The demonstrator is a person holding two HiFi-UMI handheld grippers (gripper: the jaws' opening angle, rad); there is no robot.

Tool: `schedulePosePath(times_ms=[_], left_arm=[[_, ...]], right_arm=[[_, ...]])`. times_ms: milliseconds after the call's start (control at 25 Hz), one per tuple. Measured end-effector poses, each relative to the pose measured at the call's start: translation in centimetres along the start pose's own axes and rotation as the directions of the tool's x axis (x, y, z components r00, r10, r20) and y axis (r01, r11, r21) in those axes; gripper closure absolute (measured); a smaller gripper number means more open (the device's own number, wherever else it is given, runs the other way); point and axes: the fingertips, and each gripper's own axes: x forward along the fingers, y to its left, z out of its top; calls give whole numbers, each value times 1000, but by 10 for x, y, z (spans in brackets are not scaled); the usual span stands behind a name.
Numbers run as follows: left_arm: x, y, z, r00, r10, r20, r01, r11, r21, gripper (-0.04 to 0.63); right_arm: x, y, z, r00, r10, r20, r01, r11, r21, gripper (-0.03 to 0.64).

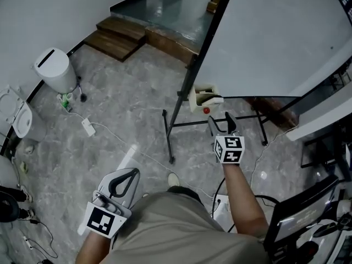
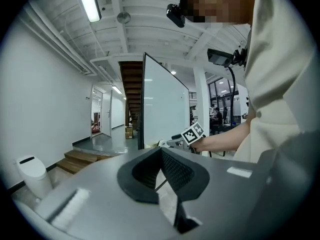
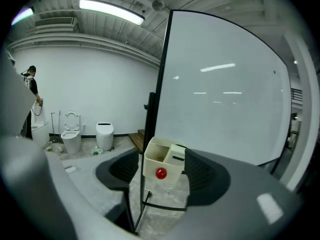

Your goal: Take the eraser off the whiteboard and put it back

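Because it sits inside the cream plastic holder box (image 3: pixel 156 176) fixed at the lower corner of the glossy white whiteboard (image 3: pixel 225 94), the pale block-shaped eraser (image 3: pixel 175 155), if the small block is indeed that, looks light and stiff. It is probably best pinched across its exposed upper sides. The right hand-held gripper (image 1: pixel 221 120) is wide open and empty, lined up on the box but short of it. The left hand-held gripper (image 1: pixel 127 173) is closed on nothing.
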Motion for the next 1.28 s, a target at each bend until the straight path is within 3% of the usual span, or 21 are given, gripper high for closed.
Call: schedulePosePath(times_ms=[240,560,800,1280], left_arm=[[36,11,2,999,15,-37,-15,1000,4,589],[69,17,4,997,23,-70,-24,1000,-8,589],[85,22,5,996,42,-79,-43,999,-8,589],[92,28,10,997,54,-63,-53,998,16,589]], right_arm=[[54,-34,-11,999,-31,-9,32,995,94,295],[97,-49,-26,1000,-24,-20,27,984,175,293],[113,-49,-28,1000,10,-21,-6,985,175,293],[114,-48,-29,1000,-15,-10,16,988,153,342]])
